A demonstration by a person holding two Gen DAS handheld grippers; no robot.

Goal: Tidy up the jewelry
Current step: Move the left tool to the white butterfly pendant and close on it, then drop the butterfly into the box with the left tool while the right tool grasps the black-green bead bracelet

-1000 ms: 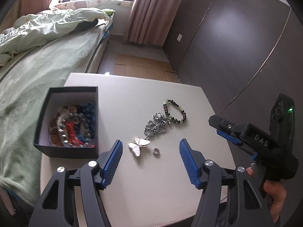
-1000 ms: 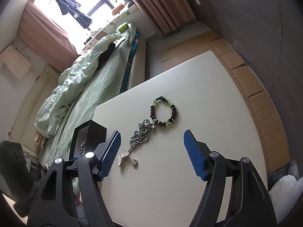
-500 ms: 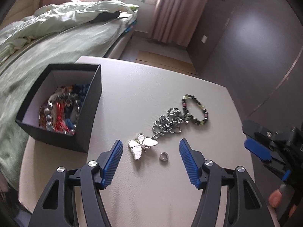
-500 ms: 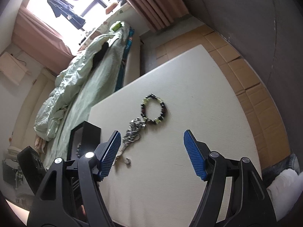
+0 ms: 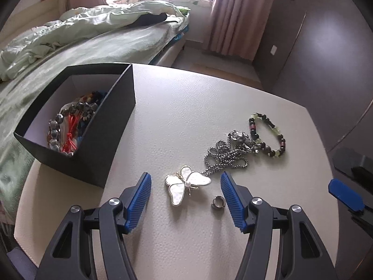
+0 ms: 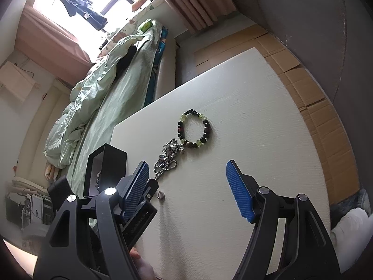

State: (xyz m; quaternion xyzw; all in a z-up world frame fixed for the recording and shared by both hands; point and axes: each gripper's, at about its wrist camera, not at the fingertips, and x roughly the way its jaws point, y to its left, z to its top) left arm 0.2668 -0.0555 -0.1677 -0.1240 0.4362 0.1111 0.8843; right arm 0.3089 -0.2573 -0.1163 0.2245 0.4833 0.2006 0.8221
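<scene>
A white butterfly pendant [image 5: 186, 184] on a silver chain [image 5: 227, 155] lies on the white table [image 5: 186, 107], with a small silver ring [image 5: 218, 203] beside it. My left gripper [image 5: 186, 194] is open and low, its jaws on either side of the butterfly and ring. A beaded bracelet [image 5: 267, 134] lies beyond the chain; it also shows in the right wrist view [image 6: 194, 129]. A black box [image 5: 102, 130] at the left holds several bracelets. My right gripper [image 6: 187, 186] is open and empty above the table, with the chain [image 6: 166, 161] and ring [image 6: 160, 194] by its left finger.
A bed with a green duvet [image 5: 81, 30] runs along the table's left and far side. Dark wardrobe doors [image 5: 326, 58] stand to the right. Cardboard sheets [image 6: 310, 88] cover the floor beyond the table's right edge. The right gripper's tip [image 5: 345, 193] shows at the left wrist view's right edge.
My left gripper has moved forward and down, so the butterfly pendant and ring now lie between its jaws. The right gripper has shifted slightly and stays open.
</scene>
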